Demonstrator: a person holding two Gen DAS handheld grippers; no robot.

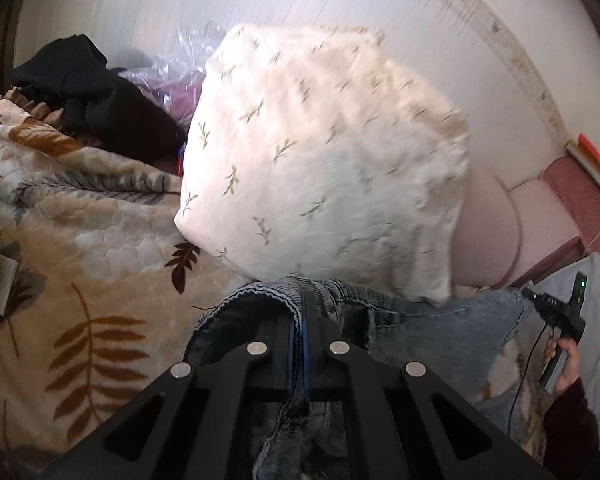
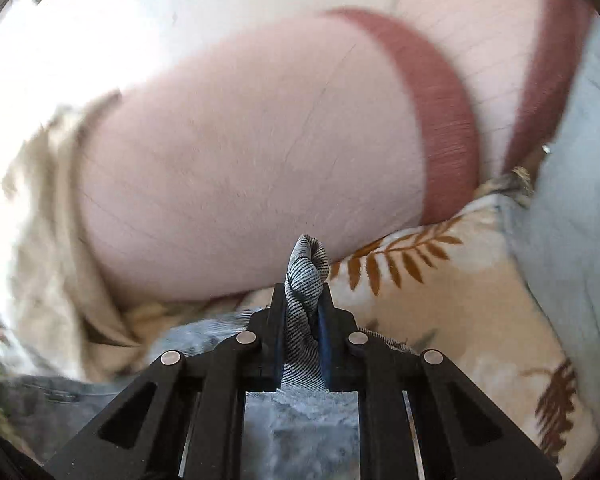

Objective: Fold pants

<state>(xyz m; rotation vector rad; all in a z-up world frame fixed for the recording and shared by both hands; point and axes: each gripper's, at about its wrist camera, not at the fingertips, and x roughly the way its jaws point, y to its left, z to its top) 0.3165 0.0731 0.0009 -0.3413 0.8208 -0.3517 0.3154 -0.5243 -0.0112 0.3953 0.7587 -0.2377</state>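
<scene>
Left wrist view: a quilted blanket with brown and grey leaf prints fills the left half of the frame, and a white pillow with small green sprigs stands at centre, its lower edge resting just above the denim. A pink cushion with dark red piping sits at right behind the pillow, and a heap of black clothing lies at upper left on the blanket, with a clear plastic bag beside it. The pants, light blue denim, lie across the lower centre and stretch toward the lower right. The left gripper at bottom centre has its two black fingers drawn close together with a fold of the pants' hem edge pinched between them. At far right the right gripper appears from outside, held in a hand, touching the far end of the denim; its fingers are too small there to judge. Right wrist view: the pink cushion occupies most of the frame, blurred, with its dark red band curving at right. The leaf-print blanket lies at lower right, with pale blue fabric along the right edge. The right gripper at bottom centre has its fingers nearly closed on a twisted bunch of the pants, which pokes up above the fingertips; more denim lies below and to lower left.
</scene>
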